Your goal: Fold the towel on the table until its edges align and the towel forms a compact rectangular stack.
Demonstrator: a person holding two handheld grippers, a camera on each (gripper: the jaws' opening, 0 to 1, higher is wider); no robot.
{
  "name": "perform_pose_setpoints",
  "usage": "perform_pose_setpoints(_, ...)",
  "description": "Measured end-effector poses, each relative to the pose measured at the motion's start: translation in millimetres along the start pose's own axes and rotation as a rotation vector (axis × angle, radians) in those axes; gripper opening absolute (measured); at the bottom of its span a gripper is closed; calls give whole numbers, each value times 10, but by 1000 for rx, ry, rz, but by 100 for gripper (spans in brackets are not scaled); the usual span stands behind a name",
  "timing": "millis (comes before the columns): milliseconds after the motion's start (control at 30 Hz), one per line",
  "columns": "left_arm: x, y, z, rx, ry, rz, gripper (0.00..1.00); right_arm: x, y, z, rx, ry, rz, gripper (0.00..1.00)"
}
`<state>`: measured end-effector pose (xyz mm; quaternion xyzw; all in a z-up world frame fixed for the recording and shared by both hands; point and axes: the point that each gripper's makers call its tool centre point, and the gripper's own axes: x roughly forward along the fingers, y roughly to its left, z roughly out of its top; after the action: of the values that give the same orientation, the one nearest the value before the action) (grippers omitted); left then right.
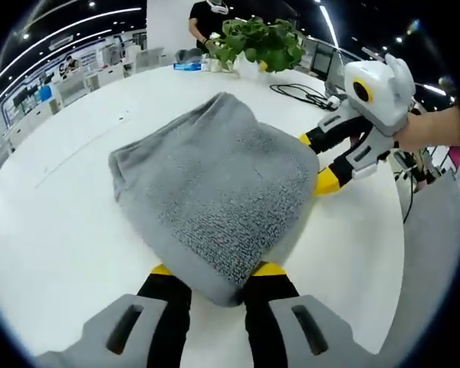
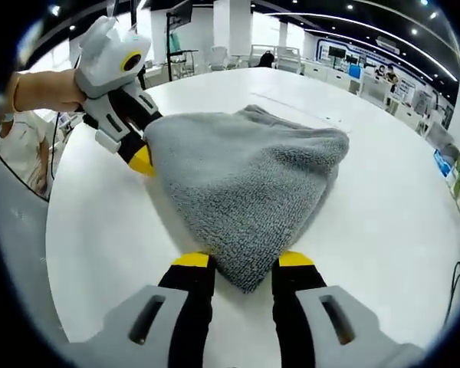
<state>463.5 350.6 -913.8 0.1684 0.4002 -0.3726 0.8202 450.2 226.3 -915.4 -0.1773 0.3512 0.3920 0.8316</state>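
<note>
A grey terry towel [image 1: 215,176] lies folded over on the round white table [image 1: 54,230], bulging in the middle. One towel corner sits between the yellow-tipped jaws of my left gripper [image 1: 215,270], which is shut on it at the bottom of the left gripper view. My right gripper [image 1: 316,161] comes in from the right and holds the neighbouring corner. In the right gripper view, the towel [image 2: 245,176] narrows to the corner pinched in my right gripper [image 2: 243,261]. My left gripper [image 2: 140,157] grips the towel's left corner there.
A potted plant [image 1: 257,42], a blue packet [image 1: 188,67] and black cables [image 1: 303,93] sit at the table's far side, where a person [image 1: 207,17] stands. A hand [image 2: 42,88] holds the left gripper. The table edge [image 1: 391,253] runs close on the right.
</note>
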Motion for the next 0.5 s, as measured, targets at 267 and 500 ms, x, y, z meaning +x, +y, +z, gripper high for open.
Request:
perform_pose_setpoints(267, -3, 14, -5, 2, -5, 8, 27, 15, -4, -1, 14, 8, -13, 29)
perform_pose_setpoints(500, -78, 36, -61, -24, -14, 40, 37, -68, 5, -12, 159, -25, 12, 36)
